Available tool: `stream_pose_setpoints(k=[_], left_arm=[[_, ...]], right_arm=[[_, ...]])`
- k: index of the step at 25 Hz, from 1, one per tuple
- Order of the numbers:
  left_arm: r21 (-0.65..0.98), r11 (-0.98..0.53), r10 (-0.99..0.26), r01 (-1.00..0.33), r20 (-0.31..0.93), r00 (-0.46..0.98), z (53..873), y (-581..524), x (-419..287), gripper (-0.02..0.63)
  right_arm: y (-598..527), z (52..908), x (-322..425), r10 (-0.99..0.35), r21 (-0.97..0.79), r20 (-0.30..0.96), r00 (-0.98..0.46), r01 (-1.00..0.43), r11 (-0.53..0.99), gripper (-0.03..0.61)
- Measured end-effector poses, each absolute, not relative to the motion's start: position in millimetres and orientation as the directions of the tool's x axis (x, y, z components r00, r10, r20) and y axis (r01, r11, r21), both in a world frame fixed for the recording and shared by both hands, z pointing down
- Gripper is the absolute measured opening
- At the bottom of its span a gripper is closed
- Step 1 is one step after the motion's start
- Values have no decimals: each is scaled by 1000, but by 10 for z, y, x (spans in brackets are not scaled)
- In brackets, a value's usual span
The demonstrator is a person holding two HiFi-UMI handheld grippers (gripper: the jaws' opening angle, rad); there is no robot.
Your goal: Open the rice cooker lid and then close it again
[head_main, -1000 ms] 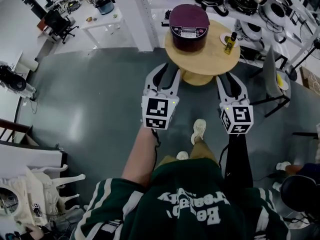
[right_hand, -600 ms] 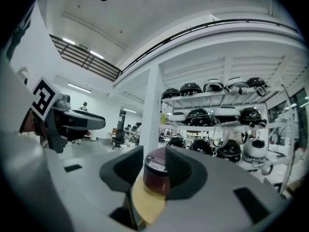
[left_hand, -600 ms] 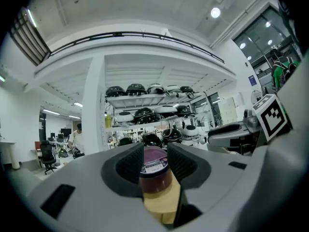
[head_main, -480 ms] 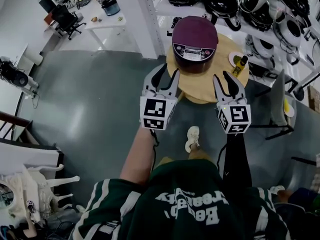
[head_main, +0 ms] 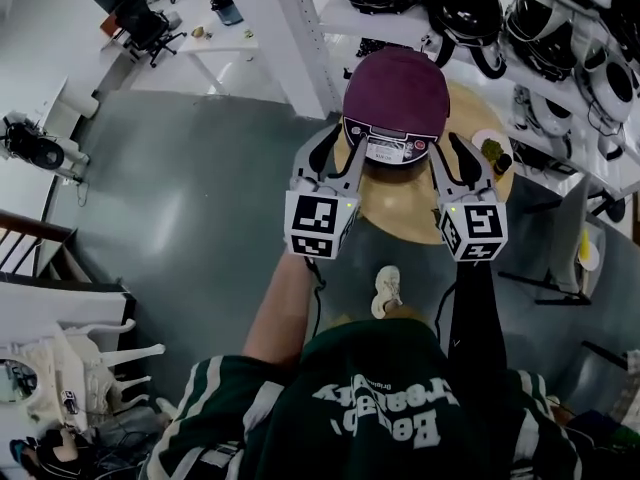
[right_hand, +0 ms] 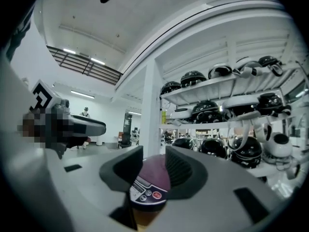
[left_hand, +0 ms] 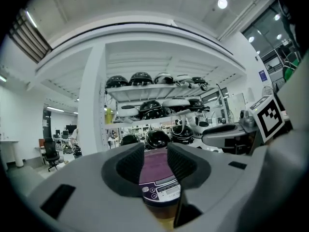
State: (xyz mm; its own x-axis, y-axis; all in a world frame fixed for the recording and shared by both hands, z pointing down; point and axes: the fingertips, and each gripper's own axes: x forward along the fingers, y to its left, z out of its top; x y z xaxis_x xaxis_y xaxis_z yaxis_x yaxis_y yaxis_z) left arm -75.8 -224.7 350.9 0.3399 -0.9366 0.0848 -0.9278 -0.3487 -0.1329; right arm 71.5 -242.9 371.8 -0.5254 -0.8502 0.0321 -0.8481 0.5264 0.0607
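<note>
Centrally, the rice cooker (head_main: 396, 93), lid down, is seen on the round wooden table (head_main: 400, 208), just beyond both grippers. The left gripper (head_main: 332, 158) is held at its near left, the right gripper (head_main: 458, 163) at its near right. Both pairs of jaws are parted narrowly, nothing clasped; the cooker is framed beyond each gap

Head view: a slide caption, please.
Left hand-held gripper and right hand-held gripper, jaws apart, face the closed rice cooker on round table.

My grey left gripper (head_main: 340, 144) and grey right gripper (head_main: 466, 154) bear black-and-white checked marker cubes (head_main: 320, 225); the domed plastic rice cooker (head_main: 396, 90) is maroon, the round wooden table (head_main: 400, 203) tan.
</note>
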Motion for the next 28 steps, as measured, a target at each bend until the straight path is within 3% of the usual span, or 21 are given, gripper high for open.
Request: stream_pose_setpoints(k=[11,28], left_arm=[[-215,-351,-936,-911,116,333,3498,-2422,-719,138],[-162,-376,-926,-912,107,363,3650,-1843,-826,138]], right_arm=[[-2718,3836,526,-835,1,19,-549,-836,549,150],[-2075,3927,567,-859,4,31,-512,-859,512,150]])
